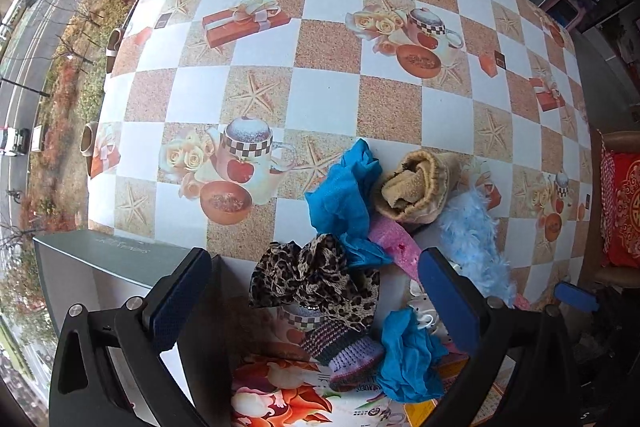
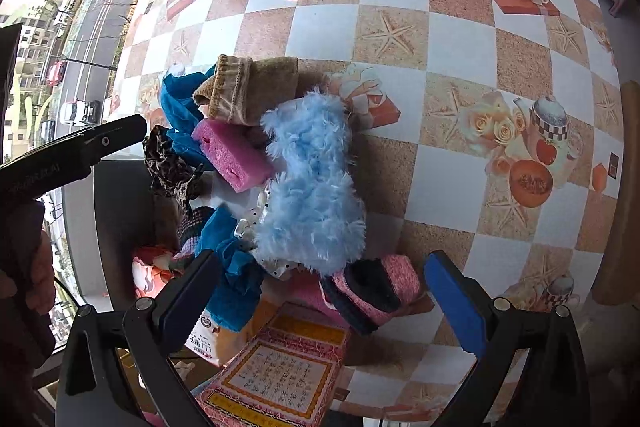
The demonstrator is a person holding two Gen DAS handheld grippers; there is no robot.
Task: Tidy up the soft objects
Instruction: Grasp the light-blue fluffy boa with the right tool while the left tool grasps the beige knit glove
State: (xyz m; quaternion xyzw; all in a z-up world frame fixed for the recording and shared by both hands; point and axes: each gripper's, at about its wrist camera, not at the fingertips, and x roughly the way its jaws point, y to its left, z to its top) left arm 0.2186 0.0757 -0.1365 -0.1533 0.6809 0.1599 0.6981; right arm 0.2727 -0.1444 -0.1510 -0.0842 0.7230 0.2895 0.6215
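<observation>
The table (image 1: 328, 47) has a checked cloth. A pile of soft things (image 2: 304, 183) sits low in both frames. The left gripper (image 1: 316, 291) and right gripper (image 2: 320, 291) are wide open, holding nothing.

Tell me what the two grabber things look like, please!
Each one is a black plastic frame with silver bolts and two flat fingers. The left gripper has dark blue textured pads. The right gripper has the same shape, with a brighter blue pad on one finger. The right camera also sees the left tool's black handle, which carries small lettering too blurred to read.
</observation>
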